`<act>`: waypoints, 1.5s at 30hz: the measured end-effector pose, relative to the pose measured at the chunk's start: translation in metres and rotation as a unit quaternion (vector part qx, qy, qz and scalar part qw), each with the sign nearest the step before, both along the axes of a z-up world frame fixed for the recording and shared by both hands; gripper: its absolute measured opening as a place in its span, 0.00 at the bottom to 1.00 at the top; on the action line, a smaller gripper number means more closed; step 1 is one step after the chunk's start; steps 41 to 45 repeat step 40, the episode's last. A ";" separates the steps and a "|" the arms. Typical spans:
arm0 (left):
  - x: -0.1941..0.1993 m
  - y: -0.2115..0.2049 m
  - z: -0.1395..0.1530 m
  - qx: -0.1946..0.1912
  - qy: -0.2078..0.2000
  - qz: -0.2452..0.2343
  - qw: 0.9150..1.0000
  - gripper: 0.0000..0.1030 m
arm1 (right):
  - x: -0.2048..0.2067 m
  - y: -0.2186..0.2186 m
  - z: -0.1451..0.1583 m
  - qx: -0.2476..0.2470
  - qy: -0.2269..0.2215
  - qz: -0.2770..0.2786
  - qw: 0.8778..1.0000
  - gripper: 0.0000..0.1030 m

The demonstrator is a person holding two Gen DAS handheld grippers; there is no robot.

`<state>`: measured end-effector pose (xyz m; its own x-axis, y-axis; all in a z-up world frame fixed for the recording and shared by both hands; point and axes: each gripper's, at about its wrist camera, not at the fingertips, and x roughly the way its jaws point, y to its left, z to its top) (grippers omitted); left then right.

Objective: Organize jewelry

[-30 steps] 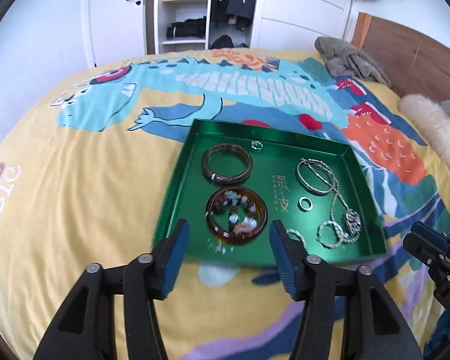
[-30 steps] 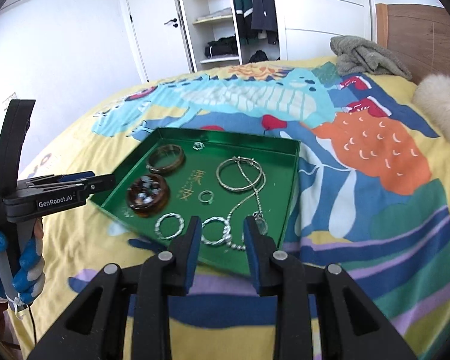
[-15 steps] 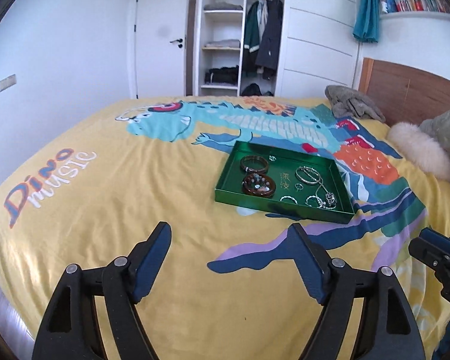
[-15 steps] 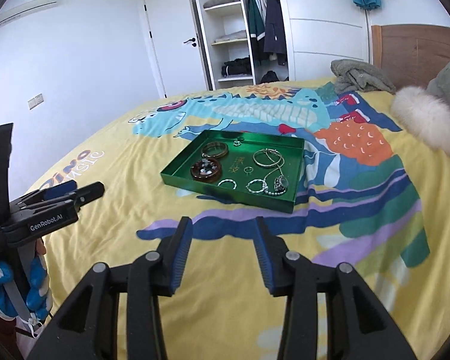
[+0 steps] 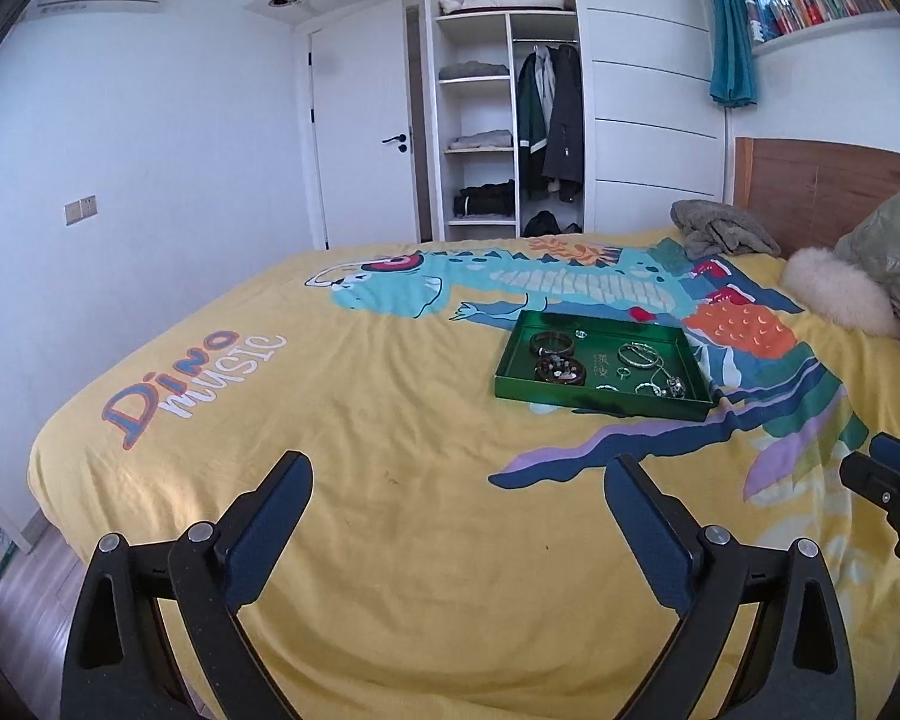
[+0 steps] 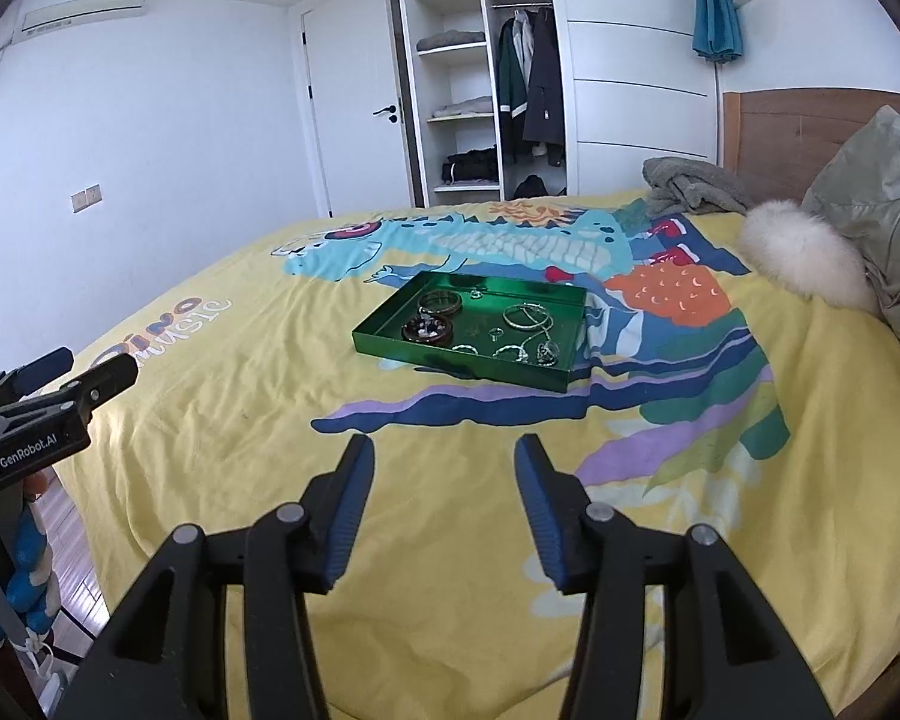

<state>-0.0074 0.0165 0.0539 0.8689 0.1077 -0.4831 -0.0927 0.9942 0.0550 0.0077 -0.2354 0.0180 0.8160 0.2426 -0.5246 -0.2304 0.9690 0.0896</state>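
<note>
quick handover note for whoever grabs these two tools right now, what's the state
Left tool: jaws opening, nothing between them, over bare yellow bedspread.
Right tool: jaws opening, also empty.
Green tray sits mid-bed, well ahead of both tools. In it: two brown bangles, silver hoops, small rings, a chain.
Done: all visible jewelry lies in the tray; none seen on the bedspread.
Left: nothing obvious; check the tray up close.

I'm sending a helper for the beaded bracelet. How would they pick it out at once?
On the yellow dinosaur bedspread sits a shallow green tray. Look in its near left corner for the dark brown bangle with the beaded bracelet lying inside it. The other brown bangle behind it is empty, and the rest is silver.
</note>
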 end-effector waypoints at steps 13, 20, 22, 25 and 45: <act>-0.033 -0.013 -0.012 0.016 -0.008 -0.026 0.999 1.00 | -0.036 0.006 0.002 -0.014 -0.034 -0.024 0.999 0.60; -0.035 -0.014 -0.015 0.018 -0.011 -0.030 0.999 1.00 | -0.037 0.007 -0.010 -0.020 -0.032 -0.029 0.999 0.69; -0.035 -0.012 -0.017 0.014 -0.010 -0.031 0.999 1.00 | -0.036 0.006 -0.013 -0.020 -0.032 -0.030 0.999 0.69; -0.034 -0.010 -0.020 0.012 -0.007 -0.029 0.999 1.00 | -0.035 0.006 -0.016 -0.021 -0.029 -0.029 0.999 0.70; -0.022 -0.014 -0.035 0.016 0.016 -0.038 0.999 1.00 | -0.025 0.001 -0.032 -0.025 -0.013 -0.029 0.999 0.70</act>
